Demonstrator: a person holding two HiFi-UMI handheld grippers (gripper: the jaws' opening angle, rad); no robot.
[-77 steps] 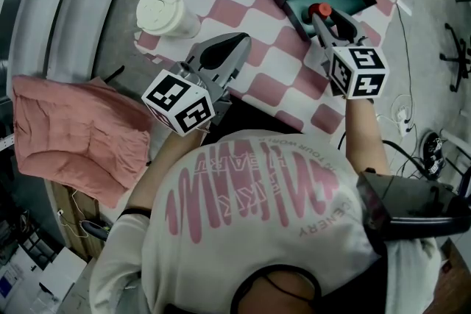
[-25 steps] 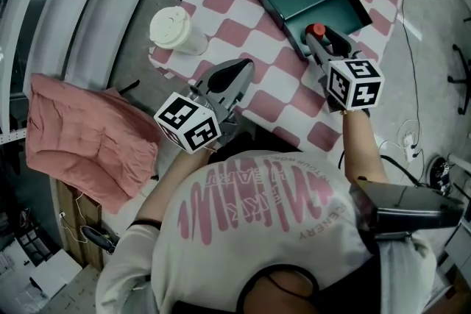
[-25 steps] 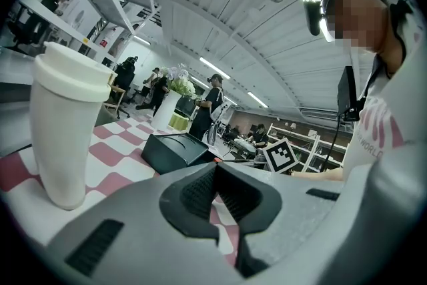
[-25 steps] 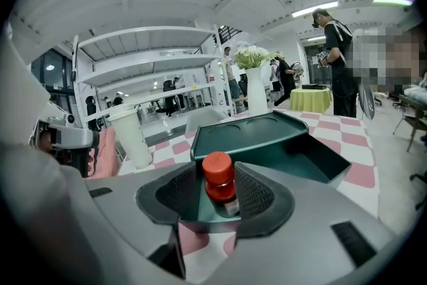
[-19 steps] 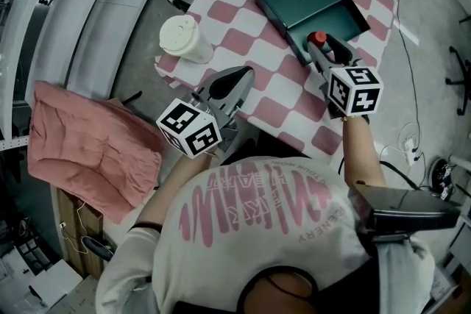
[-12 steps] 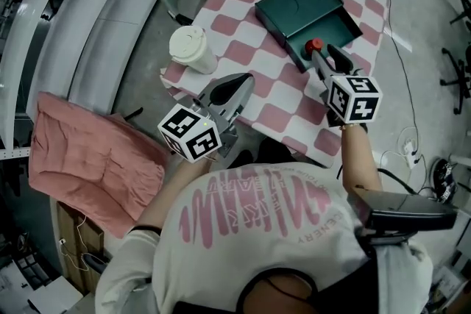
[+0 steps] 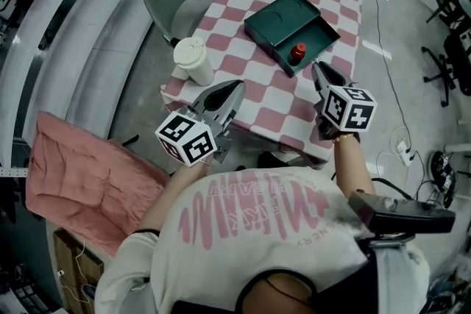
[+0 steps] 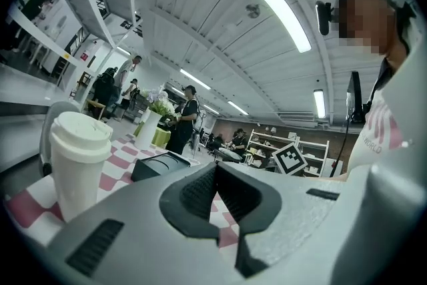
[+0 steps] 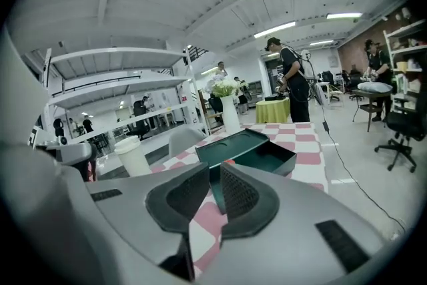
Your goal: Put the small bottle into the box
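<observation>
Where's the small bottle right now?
Head view, upper right of centre: the red-capped small bottle sits inside the open tray of the dark green box on the checkered table, right of the paper cup.

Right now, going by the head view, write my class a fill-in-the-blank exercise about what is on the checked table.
1. Inside the dark green box stands a small ____.
2. Its cap is coloured ____.
3. The white cup on the table is closed with a ____.
4. The table's cloth is checked in white and ____.

Missing words: bottle; red; lid; pink.
</observation>
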